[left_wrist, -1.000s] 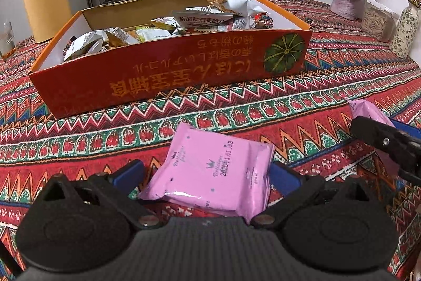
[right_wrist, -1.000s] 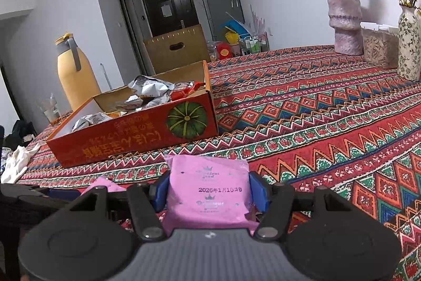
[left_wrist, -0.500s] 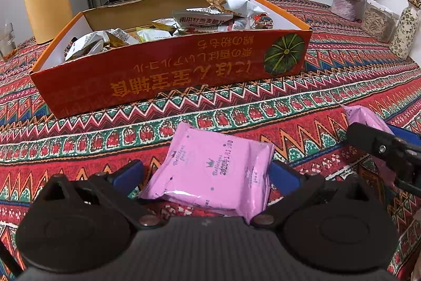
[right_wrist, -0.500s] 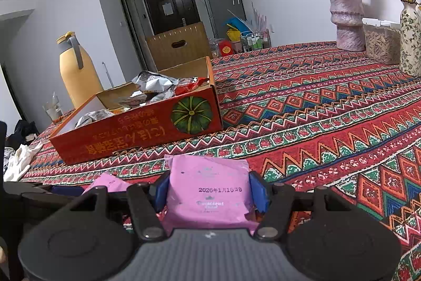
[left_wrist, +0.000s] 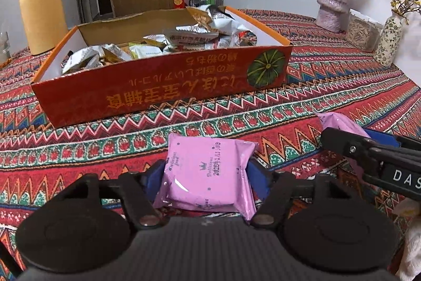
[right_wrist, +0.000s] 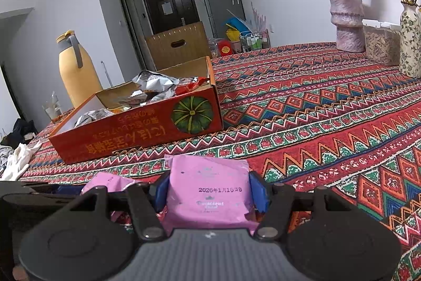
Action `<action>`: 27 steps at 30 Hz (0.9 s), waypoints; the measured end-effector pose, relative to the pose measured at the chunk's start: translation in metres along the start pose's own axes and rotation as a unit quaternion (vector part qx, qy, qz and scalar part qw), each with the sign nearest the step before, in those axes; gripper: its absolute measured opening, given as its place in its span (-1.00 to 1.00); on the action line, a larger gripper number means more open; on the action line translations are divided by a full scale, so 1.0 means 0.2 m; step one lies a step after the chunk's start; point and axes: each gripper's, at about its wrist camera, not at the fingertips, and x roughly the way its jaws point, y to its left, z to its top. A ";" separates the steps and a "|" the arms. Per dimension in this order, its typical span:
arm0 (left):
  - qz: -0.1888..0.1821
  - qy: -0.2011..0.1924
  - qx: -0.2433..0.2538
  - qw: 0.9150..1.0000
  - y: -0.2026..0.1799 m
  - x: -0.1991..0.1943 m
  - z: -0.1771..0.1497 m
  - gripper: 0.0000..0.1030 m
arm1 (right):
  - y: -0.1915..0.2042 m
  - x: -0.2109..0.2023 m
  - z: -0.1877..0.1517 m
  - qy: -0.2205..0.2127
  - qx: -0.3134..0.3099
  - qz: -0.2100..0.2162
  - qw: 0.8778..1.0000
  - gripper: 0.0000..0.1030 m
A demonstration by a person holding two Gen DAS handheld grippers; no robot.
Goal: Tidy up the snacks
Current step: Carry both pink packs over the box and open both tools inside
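Two flat pink foil snack packets, one per gripper. Left gripper (left_wrist: 206, 173) jaws closing, blue pads already against its pink packet (left_wrist: 208, 170). Right gripper (right_wrist: 210, 191) jaws clenched on the second pink packet (right_wrist: 209, 191). Both low over the red zigzag-cloth surface (right_wrist: 329, 123). Beyond them, the open red cardboard box (left_wrist: 163, 91) full of wrapped snacks.
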 end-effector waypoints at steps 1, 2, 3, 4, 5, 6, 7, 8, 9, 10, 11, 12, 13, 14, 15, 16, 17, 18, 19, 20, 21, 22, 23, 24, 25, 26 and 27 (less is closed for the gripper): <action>-0.001 -0.002 -0.003 1.000 0.01 -0.01 0.00 0.32 | 0.00 0.00 0.00 0.000 -0.001 0.001 1.000 0.18; -0.002 -0.005 -0.006 1.000 0.02 -0.02 0.01 0.32 | 0.01 0.00 0.01 -0.001 -0.002 0.001 1.000 0.18; -0.001 -0.009 -0.007 1.000 0.02 -0.03 0.01 0.32 | 0.01 0.00 0.01 -0.002 -0.004 0.002 1.000 0.18; 0.001 -0.016 -0.009 1.000 0.03 -0.05 0.02 0.32 | 0.02 0.00 0.02 -0.004 -0.006 0.003 1.000 0.18; 0.002 -0.024 -0.011 1.000 0.05 -0.08 0.03 0.32 | 0.02 0.00 0.03 -0.006 -0.008 0.004 1.000 0.18; 0.001 -0.030 -0.014 0.999 0.06 -0.09 0.05 0.32 | 0.03 0.01 0.04 -0.009 -0.011 0.005 1.000 0.18; 0.002 -0.039 -0.019 0.999 0.07 -0.12 0.06 0.32 | 0.04 0.01 0.06 -0.012 -0.014 0.006 1.000 0.18; 0.003 -0.047 -0.021 0.999 0.09 -0.14 0.08 0.32 | 0.05 0.01 0.07 -0.016 -0.017 0.007 1.000 0.18; 0.005 -0.057 -0.024 0.998 0.10 -0.17 0.10 0.32 | 0.07 0.01 0.10 -0.021 -0.021 0.009 1.000 0.18; 0.007 -0.066 -0.028 0.997 0.12 -0.19 0.12 0.32 | 0.08 0.01 0.12 -0.025 -0.024 0.010 0.999 0.18; 0.009 -0.075 -0.033 0.997 0.14 -0.21 0.15 0.32 | 0.10 0.02 0.14 -0.031 -0.029 0.012 0.999 0.18; 0.010 -0.082 -0.037 0.996 0.16 -0.22 0.17 0.32 | 0.12 0.02 0.16 -0.035 -0.032 0.013 0.999 0.18; 0.011 -0.090 -0.041 0.995 0.17 -0.24 0.20 0.32 | 0.13 0.03 0.19 -0.040 -0.035 0.013 0.999 0.18; 0.014 -0.096 -0.044 0.994 0.19 -0.25 0.22 0.32 | 0.15 0.04 0.22 -0.044 -0.038 0.014 0.998 0.18; 0.017 -0.102 -0.048 0.993 0.21 -0.26 0.25 0.32 | 0.17 0.05 0.25 -0.049 -0.042 0.015 0.998 0.18; 0.020 -0.108 -0.052 0.993 0.23 -0.26 0.28 0.32 | 0.19 0.06 0.28 -0.054 -0.047 0.017 0.997 0.18; 0.023 -0.113 -0.056 0.992 0.25 -0.26 0.31 0.32 | 0.20 0.07 0.31 -0.058 -0.051 0.019 0.997 0.18; 0.025 -0.117 -0.059 0.991 0.26 -0.26 0.34 0.32 | 0.22 0.09 0.34 -0.062 -0.054 0.021 0.996 0.18; 0.028 -0.121 -0.063 0.990 0.28 -0.25 0.37 0.32 | 0.24 0.10 0.37 -0.065 -0.057 0.023 0.996 0.18; 0.031 -0.124 -0.068 0.989 0.30 -0.24 0.40 0.32 | 0.26 0.13 0.41 -0.069 -0.061 0.025 0.995 0.18; 0.033 -0.126 -0.073 0.989 0.31 -0.24 0.42 0.32 | 0.28 0.15 0.44 -0.072 -0.064 0.025 0.995 0.18; 0.036 -0.127 -0.079 0.988 0.33 -0.22 0.45 0.32 | 0.30 0.17 0.47 -0.075 -0.067 0.025 0.995 0.18; 0.039 -0.127 -0.083 0.988 0.35 -0.21 0.48 0.32 | 0.31 0.19 0.50 -0.078 -0.069 0.026 0.994 0.18; 0.044 -0.128 -0.087 0.987 0.37 -0.19 0.50 0.32 | 0.33 0.22 0.53 -0.081 -0.071 0.027 0.994 0.18; 0.048 -0.130 -0.090 0.986 0.38 -0.17 0.53 0.32 | 0.35 0.24 0.56 -0.083 -0.072 0.027 0.994 0.18; 0.049 -0.130 -0.094 0.986 0.40 -0.16 0.54 0.32 | 0.37 0.27 0.60 -0.085 -0.074 0.028 0.993 0.18; 0.052 -0.130 -0.099 0.985 0.41 -0.14 0.57 0.32 | 0.38 0.31 0.63 -0.086 -0.075 0.028 0.993 0.18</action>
